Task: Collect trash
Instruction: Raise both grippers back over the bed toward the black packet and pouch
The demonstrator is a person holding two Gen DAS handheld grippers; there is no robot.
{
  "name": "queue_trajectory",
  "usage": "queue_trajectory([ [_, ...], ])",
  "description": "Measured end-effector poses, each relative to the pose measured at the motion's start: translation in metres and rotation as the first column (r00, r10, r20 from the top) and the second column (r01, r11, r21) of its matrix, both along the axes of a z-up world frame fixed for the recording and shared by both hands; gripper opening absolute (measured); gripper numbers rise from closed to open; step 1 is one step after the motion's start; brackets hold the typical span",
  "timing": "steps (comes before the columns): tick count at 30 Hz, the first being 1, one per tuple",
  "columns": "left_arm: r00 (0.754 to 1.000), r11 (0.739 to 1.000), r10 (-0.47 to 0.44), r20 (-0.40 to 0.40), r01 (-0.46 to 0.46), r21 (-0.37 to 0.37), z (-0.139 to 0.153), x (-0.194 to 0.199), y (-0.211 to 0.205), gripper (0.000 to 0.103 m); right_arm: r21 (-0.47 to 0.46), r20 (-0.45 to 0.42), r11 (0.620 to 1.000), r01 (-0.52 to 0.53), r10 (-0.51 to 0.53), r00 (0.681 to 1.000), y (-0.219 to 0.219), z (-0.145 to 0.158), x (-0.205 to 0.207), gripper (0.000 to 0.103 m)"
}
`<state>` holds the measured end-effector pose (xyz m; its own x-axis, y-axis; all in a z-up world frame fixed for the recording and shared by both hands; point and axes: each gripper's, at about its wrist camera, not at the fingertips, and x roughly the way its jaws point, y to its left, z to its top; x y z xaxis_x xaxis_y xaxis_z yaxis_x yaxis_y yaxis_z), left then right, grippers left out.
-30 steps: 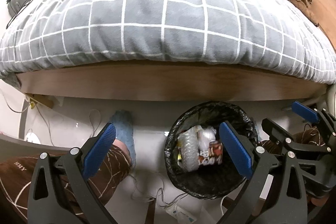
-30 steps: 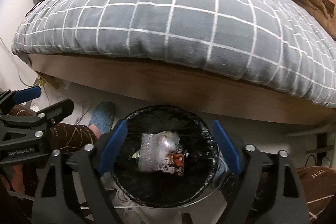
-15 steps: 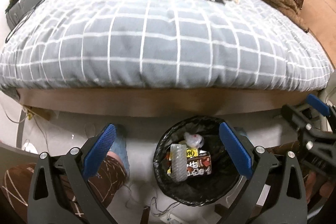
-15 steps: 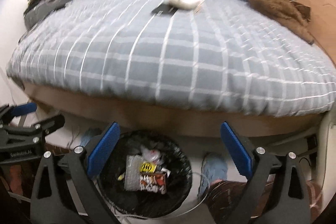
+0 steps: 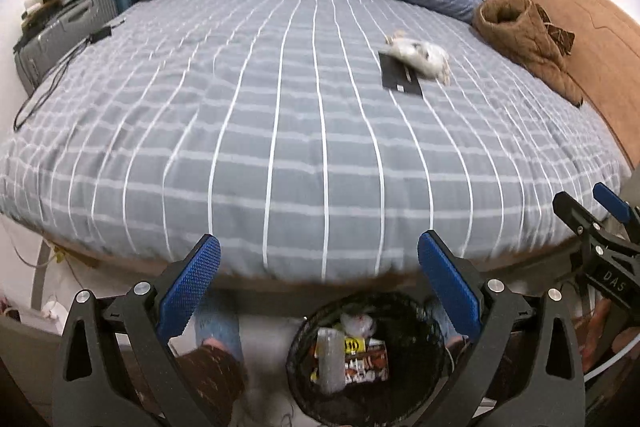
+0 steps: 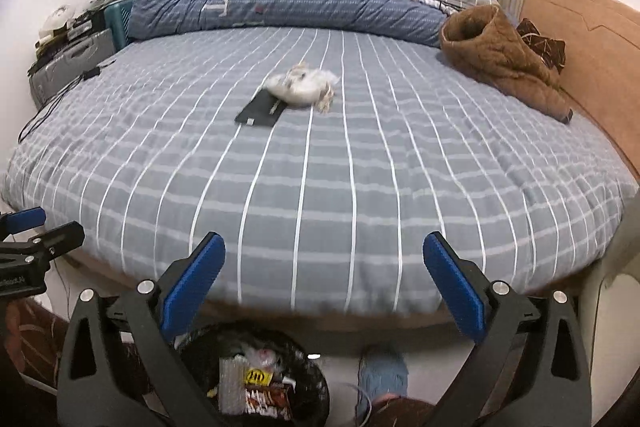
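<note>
On the left, the left gripper (image 5: 319, 273) is standing wide open with nothing between its fingers. Below it, on the floor beside the bed (image 5: 280, 147), the black trash bin (image 5: 404, 379) is already holding several wrappers and a crumpled bag, so part of the collecting looks done. Further right, a white crumpled piece of trash (image 6: 302, 89) is lying on the bed, partly over a flat black item (image 6: 260, 111), well apart from both grippers. The right gripper (image 6: 324, 277) has just been opening and is empty. This white piece is probably waiting for collection.
</note>
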<state>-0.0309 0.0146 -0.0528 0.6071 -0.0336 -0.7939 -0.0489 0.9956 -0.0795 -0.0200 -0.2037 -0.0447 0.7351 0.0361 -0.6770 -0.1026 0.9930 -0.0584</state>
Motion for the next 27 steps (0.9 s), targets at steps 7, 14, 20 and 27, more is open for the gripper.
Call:
queue_trajectory([
  [7, 0.999, 1.000, 0.016, 0.048, -0.016, 0.006, 0.025, 0.058, 0.009, 0.097, 0.008, 0.036, 1.000, -0.009, 0.009, 0.999, 0.010, 0.018, 0.058, 0.095],
  [14, 0.997, 1.000, 0.010, 0.077, -0.012, 0.022, 0.034, 0.123, 0.014, 0.097, 0.023, 0.035, 1.000, -0.022, 0.021, 0.999, 0.028, 0.020, 0.128, 0.095],
  [20, 0.998, 0.999, 0.000, 0.059, -0.003, 0.040, 0.016, 0.182, 0.018, 0.097, 0.043, 0.018, 0.998, -0.034, 0.034, 0.999, 0.046, 0.006, 0.190, 0.095],
  [27, 0.999, 0.999, 0.012, 0.030, -0.014, 0.048, -0.005, 0.232, 0.033, 0.097, 0.053, -0.032, 0.996, -0.067, 0.069, 0.997, 0.064, -0.020, 0.250, 0.092],
])
